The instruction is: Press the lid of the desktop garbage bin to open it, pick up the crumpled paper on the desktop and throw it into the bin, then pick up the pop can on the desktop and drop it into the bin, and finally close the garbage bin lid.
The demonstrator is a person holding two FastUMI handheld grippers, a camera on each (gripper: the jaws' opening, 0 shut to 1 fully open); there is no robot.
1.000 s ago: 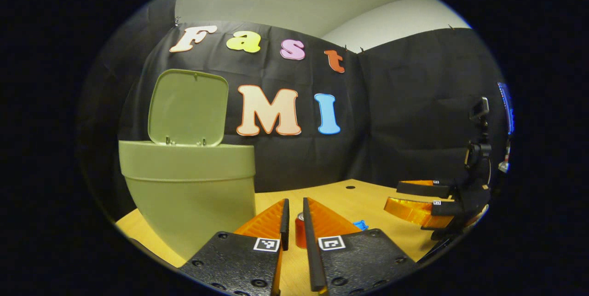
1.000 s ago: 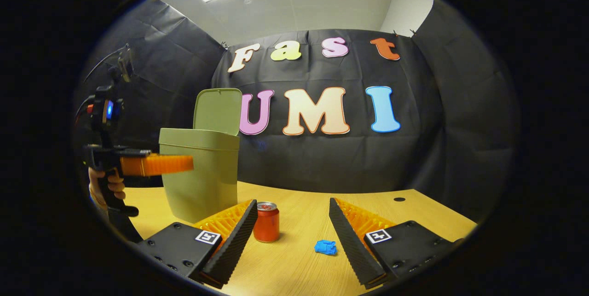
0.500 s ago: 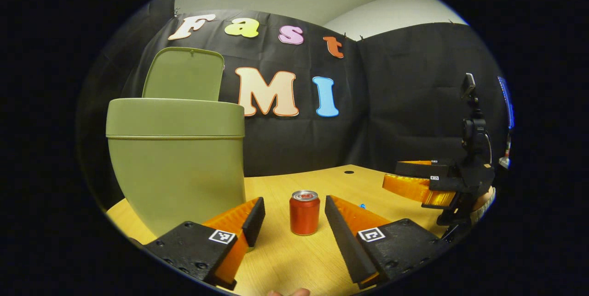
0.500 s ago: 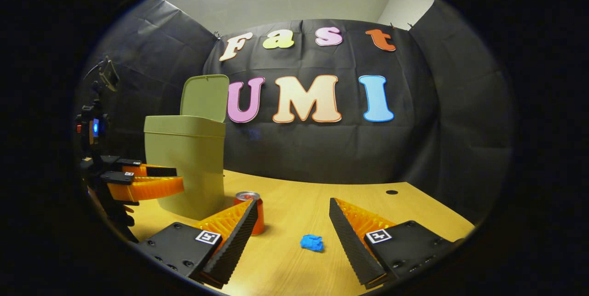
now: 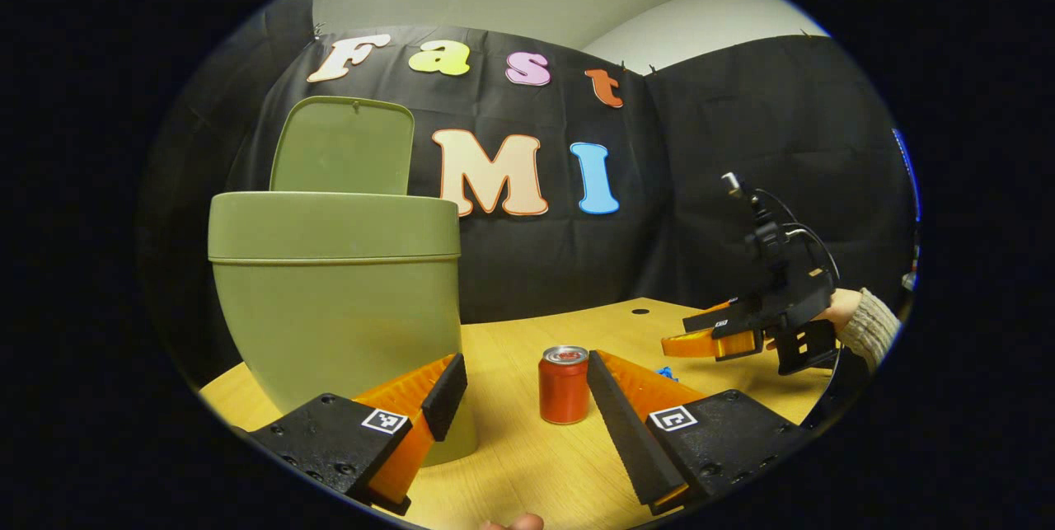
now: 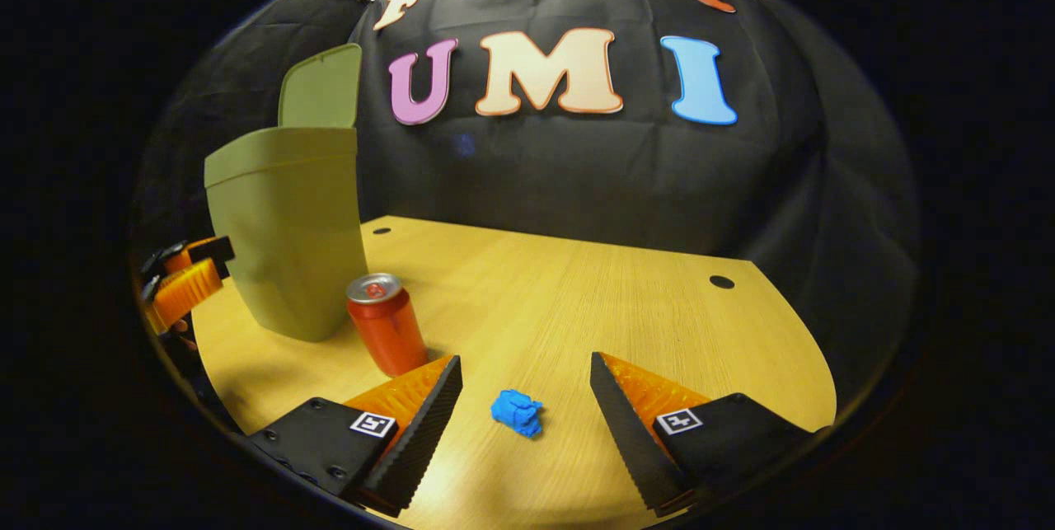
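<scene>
1. A wooden desktop (image 6: 626, 307) with a rounded right end runs along the black cloth wall; two small dark holes (image 6: 721, 282) sit near its back edge, one behind the bin and one toward the right end.
2. An olive-green garbage bin (image 6: 288, 241) stands upright near the desktop's left end, its lid (image 6: 320, 88) raised and standing on end at the back rim. In the left gripper view the bin (image 5: 338, 299) rises just beyond the left finger, with the lid (image 5: 342, 147) seen above its rim.
3. The left gripper (image 5: 518, 398) hangs low over the desktop's front edge with its fingers spread wide and nothing between them in contact; in the right gripper view it (image 6: 185, 279) pokes in at the far left, beside the bin.
4. The right gripper (image 6: 525, 398) tilts down toward the desktop, fingers parted wide and holding nothing; in the left gripper view it (image 5: 700, 336) sits off to the right, held by a hand (image 5: 836, 307) in a knitted sleeve (image 5: 874, 328).
5. A red pop can (image 6: 386, 324) stands upright just right of the bin's base, close to it; whether they touch cannot be told. In the left gripper view the can (image 5: 564, 384) stands between the open fingers, farther off than their tips.
6. A crumpled blue paper (image 6: 517, 412) lies on the desktop near the front edge, between the right gripper's fingers and touching neither; in the left gripper view a blue scrap (image 5: 666, 372) peeks past the right finger.
</scene>
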